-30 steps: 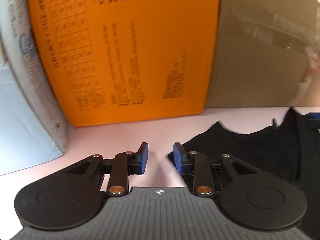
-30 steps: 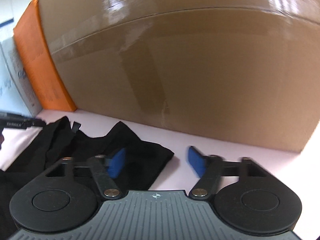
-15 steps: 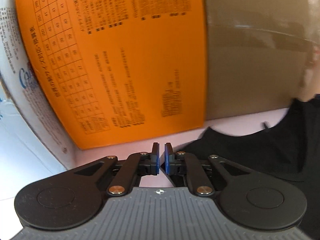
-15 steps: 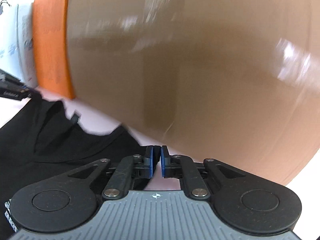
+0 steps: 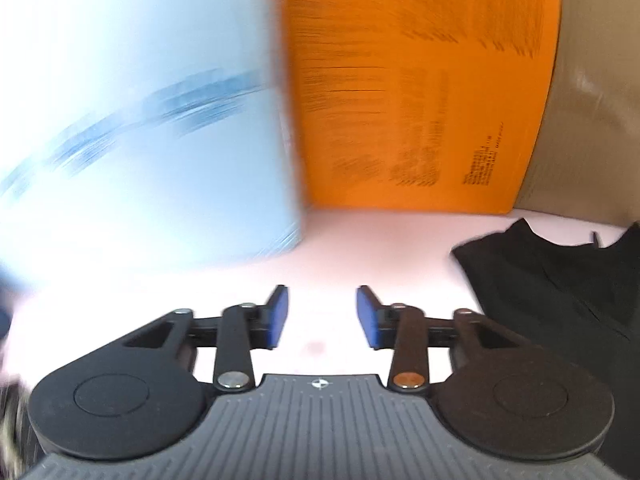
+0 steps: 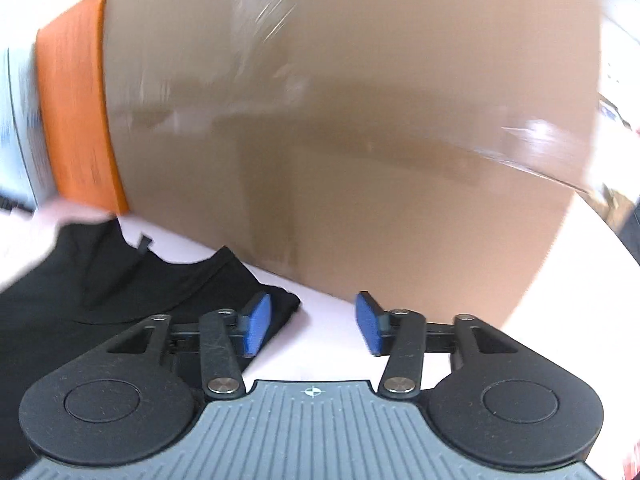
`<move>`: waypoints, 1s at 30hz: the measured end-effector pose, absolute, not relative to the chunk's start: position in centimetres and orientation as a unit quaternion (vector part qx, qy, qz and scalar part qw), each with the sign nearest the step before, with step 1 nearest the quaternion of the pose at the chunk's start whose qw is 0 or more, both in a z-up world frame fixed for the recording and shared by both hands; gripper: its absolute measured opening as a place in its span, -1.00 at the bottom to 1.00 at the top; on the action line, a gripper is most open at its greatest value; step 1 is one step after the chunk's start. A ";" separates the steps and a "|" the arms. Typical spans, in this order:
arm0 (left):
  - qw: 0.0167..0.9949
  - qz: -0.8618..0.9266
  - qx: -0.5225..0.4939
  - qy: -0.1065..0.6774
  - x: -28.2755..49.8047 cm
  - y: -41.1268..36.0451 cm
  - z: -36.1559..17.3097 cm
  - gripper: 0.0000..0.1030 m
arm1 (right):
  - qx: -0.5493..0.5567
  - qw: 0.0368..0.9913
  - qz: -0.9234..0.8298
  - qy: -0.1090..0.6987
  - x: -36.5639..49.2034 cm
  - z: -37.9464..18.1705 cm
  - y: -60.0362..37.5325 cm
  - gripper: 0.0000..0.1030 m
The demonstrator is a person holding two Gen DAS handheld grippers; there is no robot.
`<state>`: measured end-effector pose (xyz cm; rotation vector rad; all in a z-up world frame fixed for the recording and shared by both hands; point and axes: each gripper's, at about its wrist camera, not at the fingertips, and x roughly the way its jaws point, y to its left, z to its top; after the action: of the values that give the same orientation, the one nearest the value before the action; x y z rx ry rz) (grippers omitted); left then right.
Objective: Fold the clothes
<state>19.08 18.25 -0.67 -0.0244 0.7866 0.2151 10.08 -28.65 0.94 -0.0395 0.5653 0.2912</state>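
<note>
Half a second ago both pairs of tongs were pressed together at the near corners of the black garment; now both have let go and are opening. The left tongs (image 5: 322,316) stand spread with only the pale table (image 5: 360,248) between the blue pads, and the view has swung to the left, so the cloth now lies off to the right and is not touched. The right tongs (image 6: 310,322) are also spread: the left pad stands over the corner of the black garment (image 6: 120,280), but nothing is pinched, and the space between the pads shows mostly bare table.

A little farther out, the garment lies flat on the table, with its two upper corners and the dip of a neckline turned toward the boxes; a small loop or tag sticks up at its far edge. In the left view the same garment (image 5: 560,280) fills the lower right side.

Behind it stand the boxes: a light blue box (image 5: 140,120) at the left, much blurred by the motion, an orange printed box (image 5: 420,100) in the middle, and a big brown carton (image 6: 360,120) wrapped with shiny tape at the right.

I judge that one placing or smoothing step is just finished, because both corners are released and the cloth rests on the table. The folding itself seems not finished; the tongs will probably need a new hold on another edge.
</note>
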 end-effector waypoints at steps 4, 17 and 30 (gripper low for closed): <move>0.924 0.091 -0.037 0.370 8.0 19.9 0.5 0.05 | 0.069 0.942 0.146 0.296 0.6 1.2 -32.0 0.38; 0.925 -0.029 0.003 0.378 -11.1 14.2 -0.4 0.59 | 0.117 0.918 0.218 0.309 -21.4 -2.1 -28.0 0.67; 0.899 -0.162 0.249 0.322 -7.3 6.9 -1.6 -0.87 | 0.036 0.898 0.279 0.338 -19.0 -2.3 -24.3 -0.63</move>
<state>-7.29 6.91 -1.63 0.5145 0.6662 -0.3357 -18.97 -24.33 -2.31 0.0748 0.6991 0.5775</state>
